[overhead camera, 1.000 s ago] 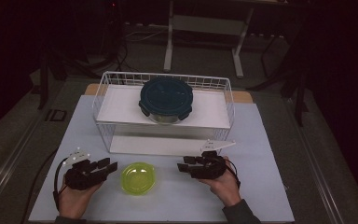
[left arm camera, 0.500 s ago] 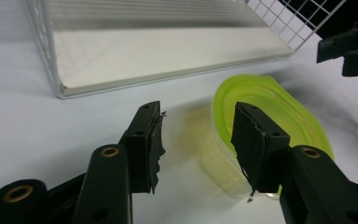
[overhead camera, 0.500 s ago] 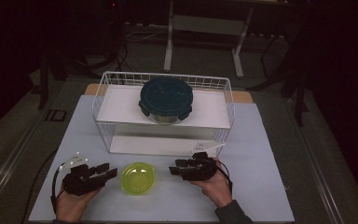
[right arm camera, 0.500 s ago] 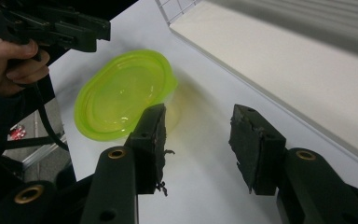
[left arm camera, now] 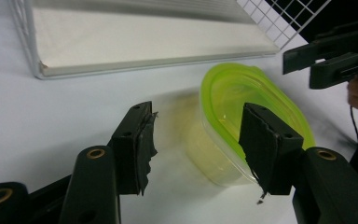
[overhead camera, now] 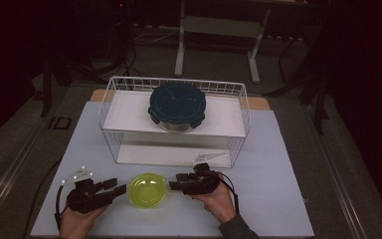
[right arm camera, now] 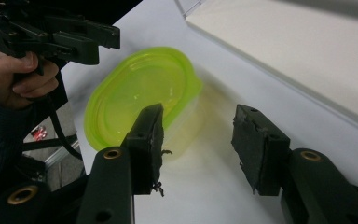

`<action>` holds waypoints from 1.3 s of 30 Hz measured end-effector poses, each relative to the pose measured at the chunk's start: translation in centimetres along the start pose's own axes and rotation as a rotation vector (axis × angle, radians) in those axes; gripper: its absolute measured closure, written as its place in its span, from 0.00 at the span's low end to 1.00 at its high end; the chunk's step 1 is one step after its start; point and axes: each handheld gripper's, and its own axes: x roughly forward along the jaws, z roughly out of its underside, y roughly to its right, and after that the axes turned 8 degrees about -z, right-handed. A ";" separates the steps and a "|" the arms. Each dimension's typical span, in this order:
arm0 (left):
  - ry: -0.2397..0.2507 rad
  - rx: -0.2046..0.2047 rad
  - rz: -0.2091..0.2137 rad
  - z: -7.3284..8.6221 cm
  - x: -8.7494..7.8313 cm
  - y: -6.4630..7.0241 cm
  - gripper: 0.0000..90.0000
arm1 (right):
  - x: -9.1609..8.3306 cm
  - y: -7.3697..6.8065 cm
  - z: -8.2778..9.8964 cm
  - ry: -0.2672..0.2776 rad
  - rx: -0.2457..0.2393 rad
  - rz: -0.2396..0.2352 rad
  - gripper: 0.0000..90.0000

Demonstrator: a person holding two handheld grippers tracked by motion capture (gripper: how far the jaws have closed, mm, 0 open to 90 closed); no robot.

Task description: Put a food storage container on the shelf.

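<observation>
A small clear container with a lime-green lid [overhead camera: 148, 190] sits near the front of the white table between my two grippers. My left gripper [overhead camera: 120, 187] points at its left side. Its jaws have just been opening and stand open. In the left gripper view the container [left arm camera: 242, 107] lies just past the left gripper [left arm camera: 198, 130], touched by neither pad. My right gripper [overhead camera: 174, 185] faces the container's right side. Its jaws have also just been opening and grip nothing. The right gripper view shows the container [right arm camera: 140, 88] just beyond the right gripper [right arm camera: 200, 123], by its left jaw.
A white wire basket [overhead camera: 113, 107] stands behind the container. Across it lies a white board, and a round container with a dark blue lid [overhead camera: 177, 103] rests on that. Dark floor and metal stand legs [overhead camera: 180, 50] lie beyond the table's far edge.
My right gripper has moved left and down to the green-lidded container. The left gripper's jaws stand wider apart than before; that hand has stayed nearly where it was.
</observation>
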 end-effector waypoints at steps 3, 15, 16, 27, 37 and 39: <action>-0.013 -0.003 0.017 0.2 0.2 0.3 0.50 | 0.7 0.0 0.0 -0.011 0.006 -0.010 0.58; -0.079 -0.014 0.070 0.7 1.1 0.8 0.54 | 2.4 0.2 0.2 -0.040 0.031 -0.057 0.60; -0.083 -0.019 0.077 0.7 1.1 0.9 0.55 | 2.4 0.1 0.2 -0.042 0.031 -0.062 0.61; -0.127 -0.012 0.122 1.1 1.1 1.5 0.71 | 2.7 -0.1 0.5 -0.067 0.057 -0.158 0.74; -0.140 0.032 0.083 0.9 0.7 2.5 0.88 | 2.1 -0.7 0.7 -0.059 0.046 -0.168 0.90; -0.136 0.028 0.088 0.9 0.8 2.4 0.89 | 2.1 -0.7 0.8 -0.065 0.039 -0.154 0.90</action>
